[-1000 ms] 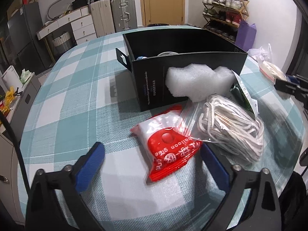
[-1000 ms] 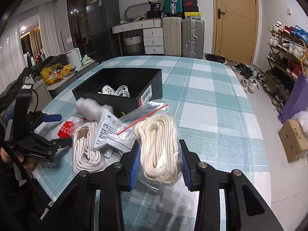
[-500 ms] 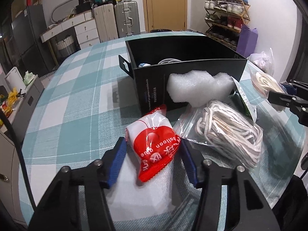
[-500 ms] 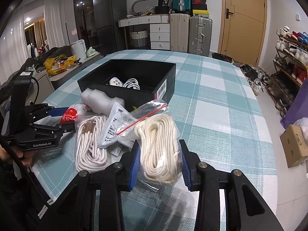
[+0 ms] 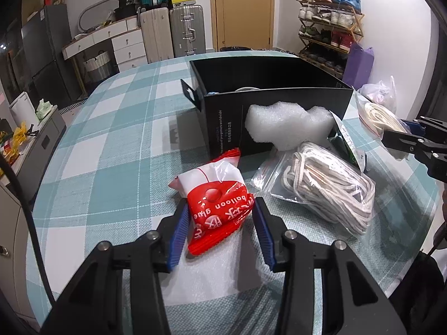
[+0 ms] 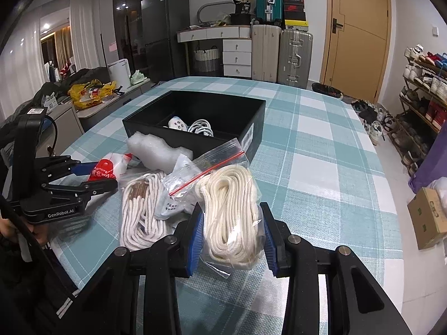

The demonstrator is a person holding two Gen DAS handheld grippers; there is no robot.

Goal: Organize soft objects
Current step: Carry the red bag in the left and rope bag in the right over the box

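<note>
The red and white balloon glue packet (image 5: 216, 203) is sitting low in the middle of the left wrist frame, on a sheet of white foam wrap (image 5: 223, 273) spread over the teal checked tablecloth (image 5: 111, 128); the left gripper (image 5: 220, 223) is reaching in from the bottom edge, pointing downward at a slant, and its jaws have just been closing, so that both blue pads (image 5: 178, 231) are now pressing the packet's sides and pinching it between them. In the right wrist frame the same gripper (image 6: 92, 177) is showing at the left edge, with a hand (image 6: 16, 229) gripping its black body.

The right gripper (image 6: 232, 231) is also slanting downward from the bottom of its frame; its jaws are standing narrow and clamping a clear zip bag of cream rope (image 6: 229, 212), which is bulging between the pads.

A second bag of white rope (image 5: 329, 187) is lying right of centre in the left wrist frame, just beside the packet; a lump of white bubble wrap (image 5: 287, 125) is leaning against the near wall of the black box (image 5: 273, 83) above it; a small printed pouch (image 6: 176, 192) is lying between the two rope bags.

The box is standing open in the upper middle of both frames; it is holding a coil of white cable (image 6: 201, 127) and a white plug strip (image 6: 177, 124) in the right wrist view.
</note>
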